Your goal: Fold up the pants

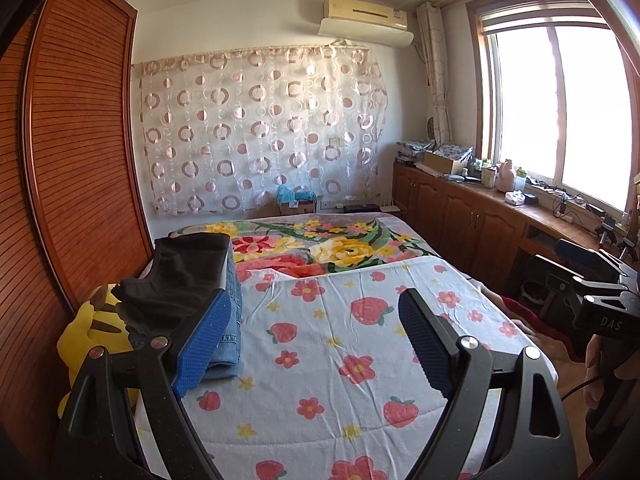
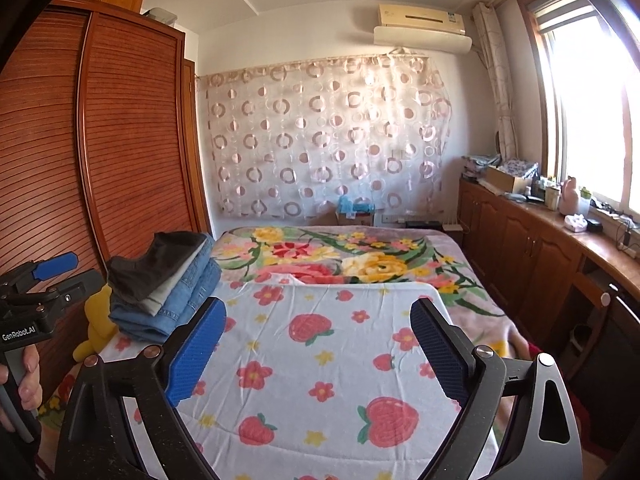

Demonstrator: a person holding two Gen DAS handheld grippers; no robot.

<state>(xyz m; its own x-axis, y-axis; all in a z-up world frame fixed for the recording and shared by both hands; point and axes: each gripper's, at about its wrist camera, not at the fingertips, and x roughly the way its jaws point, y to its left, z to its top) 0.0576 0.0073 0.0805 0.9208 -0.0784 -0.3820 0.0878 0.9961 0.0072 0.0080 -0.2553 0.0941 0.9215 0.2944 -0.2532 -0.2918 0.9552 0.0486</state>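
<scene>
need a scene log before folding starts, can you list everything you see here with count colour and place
pile of folded clothes: one, dark garment on top, pale layer, blue denim below, bed's left edge
strawberry sheet: one, white with red fruit and flowers, near half of bed
floral blanket: one, pink, yellow, green, far half of bed
yellow plush toy: one, left of the pile
wardrobe: one, brown slatted, left
circle-print curtain: one, beige, far wall
air conditioner: one, cream, high on wall
cabinets: brown row under window
left gripper: black, blue pads, open
right gripper: black, blue pads, open

We hold the left gripper (image 1: 316,344) and right gripper (image 2: 320,356) side by side, jaws spread wide, gripping nothing.
</scene>
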